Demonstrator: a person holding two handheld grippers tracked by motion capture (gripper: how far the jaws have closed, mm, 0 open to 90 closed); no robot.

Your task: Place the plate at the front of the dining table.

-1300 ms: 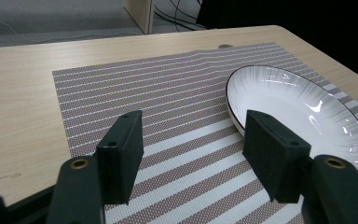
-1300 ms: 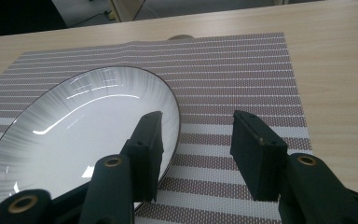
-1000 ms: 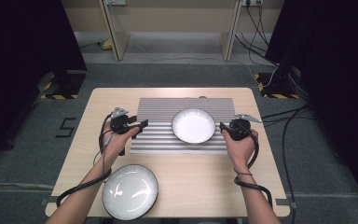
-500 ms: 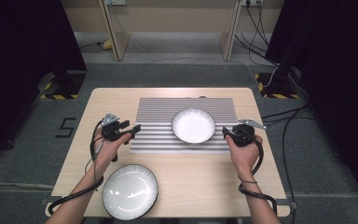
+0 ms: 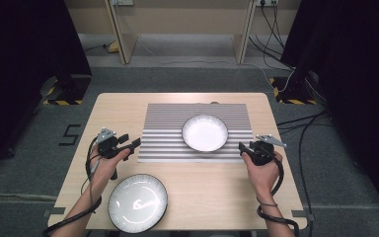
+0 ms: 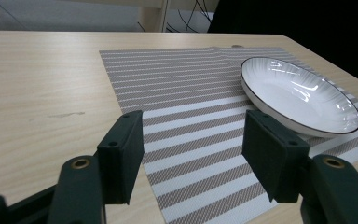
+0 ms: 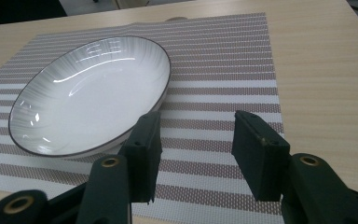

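Observation:
A white bowl-like plate with a dark rim point(image 5: 205, 133) point(image 6: 298, 95) point(image 7: 91, 95) rests on the striped placemat point(image 5: 163, 128) point(image 6: 182, 88) point(image 7: 233, 60) at mid-table. A second white plate point(image 5: 138, 202) sits on the bare wood near the front edge. My left gripper point(image 5: 135, 144) point(image 6: 193, 161) hovers at the mat's left front corner, open, with nothing between its jaws. My right gripper point(image 5: 242, 147) point(image 7: 196, 151) is at the mat's right front corner, open and empty, a short way right of the plate on the mat.
The wooden table point(image 5: 118, 106) has bare room along its left, right and back margins. Black cables point(image 5: 91, 173) trail from both grippers toward the front edge. Grey carpet and dark stands surround the table.
Both hands have drawn back toward the front of the table and outward, away from the plate on the mat. Both plates stayed where they were.

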